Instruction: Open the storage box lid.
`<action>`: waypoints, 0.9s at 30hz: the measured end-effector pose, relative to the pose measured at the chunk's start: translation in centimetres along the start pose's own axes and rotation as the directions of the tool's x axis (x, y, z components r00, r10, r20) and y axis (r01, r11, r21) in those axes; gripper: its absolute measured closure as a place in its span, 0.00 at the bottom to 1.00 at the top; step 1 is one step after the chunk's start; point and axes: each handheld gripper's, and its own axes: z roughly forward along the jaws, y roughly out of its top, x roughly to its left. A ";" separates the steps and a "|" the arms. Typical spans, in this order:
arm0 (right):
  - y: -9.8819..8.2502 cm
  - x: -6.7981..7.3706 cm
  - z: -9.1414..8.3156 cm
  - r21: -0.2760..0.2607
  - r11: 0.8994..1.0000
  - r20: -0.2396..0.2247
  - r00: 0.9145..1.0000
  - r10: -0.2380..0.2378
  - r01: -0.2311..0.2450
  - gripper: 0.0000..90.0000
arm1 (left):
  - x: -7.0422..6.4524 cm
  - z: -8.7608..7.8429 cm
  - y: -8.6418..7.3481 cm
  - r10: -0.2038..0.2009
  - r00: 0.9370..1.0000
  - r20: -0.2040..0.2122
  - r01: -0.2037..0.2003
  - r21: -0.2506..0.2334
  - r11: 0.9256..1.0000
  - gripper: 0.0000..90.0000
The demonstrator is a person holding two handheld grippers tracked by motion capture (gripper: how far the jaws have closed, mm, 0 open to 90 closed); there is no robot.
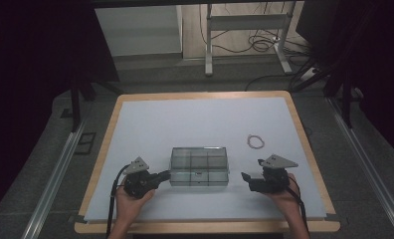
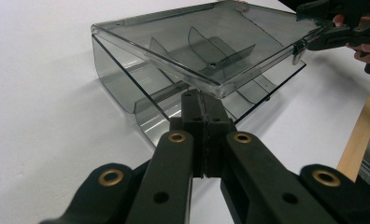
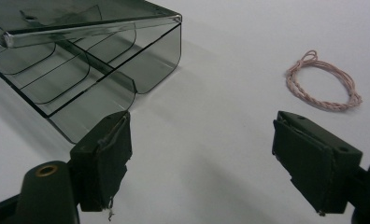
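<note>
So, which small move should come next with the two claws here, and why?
Probably the right claw should move toward the pink cord loop and close on it. Its jaws stand open with nothing between them, and the loop lies just ahead on the white table. The left claw is shut against the near edge of the clear compartment box, whose lid looks partly raised.

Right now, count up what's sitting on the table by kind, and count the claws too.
Clear smoky plastic compartment box: 1
Pinkish loop of twisted cord: 1
Hand-held claws: 2, the left claw shut by the box, the right claw open
Total: 4
</note>
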 end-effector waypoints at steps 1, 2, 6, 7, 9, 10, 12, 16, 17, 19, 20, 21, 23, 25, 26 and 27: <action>0.0 0.0 0.0 -0.001 1.000 -0.002 1.000 0.001 -0.001 0.21 | 0.0 0.0 0.0 0.000 1.000 -0.001 0.000 0.000 1.000 1.00; 0.0 0.0 0.0 0.000 1.000 -0.002 1.000 0.001 -0.001 0.21 | 0.1 0.1 0.1 0.004 1.000 -0.001 -0.004 -0.002 1.000 1.00; 0.0 0.1 0.2 0.002 1.000 -0.004 1.000 -0.002 0.002 0.21 | 0.2 0.1 0.2 -0.002 1.000 -0.002 0.002 -0.009 1.000 1.00; 0.0 0.1 0.2 0.002 1.000 -0.004 1.000 -0.002 0.002 0.21 | 0.2 0.1 0.2 -0.002 1.000 -0.002 0.002 -0.009 1.000 1.00; 0.0 0.1 0.3 0.003 1.000 -0.005 1.000 -0.007 0.007 0.21 | 0.4 0.1 0.4 0.001 1.000 -0.001 -0.001 -0.012 1.000 1.00; 0.0 0.1 0.3 0.004 1.000 -0.004 1.000 -0.008 0.008 0.21 | 0.5 0.2 0.4 0.000 1.000 0.000 0.000 -0.012 1.000 1.00; 0.0 0.1 0.3 0.003 1.000 -0.003 1.000 -0.007 0.007 0.21 | 0.6 0.3 0.6 0.001 1.000 -0.001 -0.001 -0.006 1.000 1.00; 0.1 0.0 0.2 -0.002 1.000 -0.001 1.000 -0.004 0.004 0.21 | 0.8 0.4 0.7 -0.006 1.000 0.003 0.006 -0.003 1.000 1.00; 0.2 0.0 0.2 -0.003 1.000 0.001 1.000 -0.004 0.004 0.21 | 0.9 0.4 0.7 -0.006 1.000 0.003 0.006 -0.002 1.000 1.00; 0.2 0.0 0.1 -0.006 1.000 0.001 1.000 -0.002 0.002 0.21 | 0.9 0.5 0.9 0.001 1.000 0.000 -0.001 0.000 1.000 1.00; 0.2 0.0 0.1 -0.008 1.000 0.002 1.000 -0.001 0.001 0.21 | 0.9 0.5 0.9 0.005 1.000 -0.001 -0.005 0.001 1.000 1.00; 0.2 0.0 0.1 -0.008 1.000 0.002 1.000 -0.001 0.001 0.21 | 0.9 0.5 1.0 -0.001 1.000 -0.002 0.001 0.000 1.000 1.00; 0.2 0.0 0.0 -0.009 1.000 0.002 1.000 -0.002 0.002 0.21 | 0.9 0.4 1.1 -0.003 1.000 -0.003 0.003 -0.004 1.000 1.00; 0.3 0.0 -0.1 -0.013 1.000 0.002 1.000 -0.004 0.004 0.21 | 1.0 0.5 1.2 -0.006 1.000 0.000 0.006 -0.010 1.000 1.00; 0.3 0.0 -0.1 -0.013 1.000 0.002 1.000 -0.004 0.004 0.21 | 1.0 0.5 1.3 -0.008 1.000 -0.001 0.008 -0.010 1.000 1.00; 0.4 0.0 -0.1 -0.014 1.000 0.002 1.000 -0.006 0.006 0.21 | 1.0 0.6 1.3 -0.007 1.000 -0.002 0.007 -0.010 1.000 1.00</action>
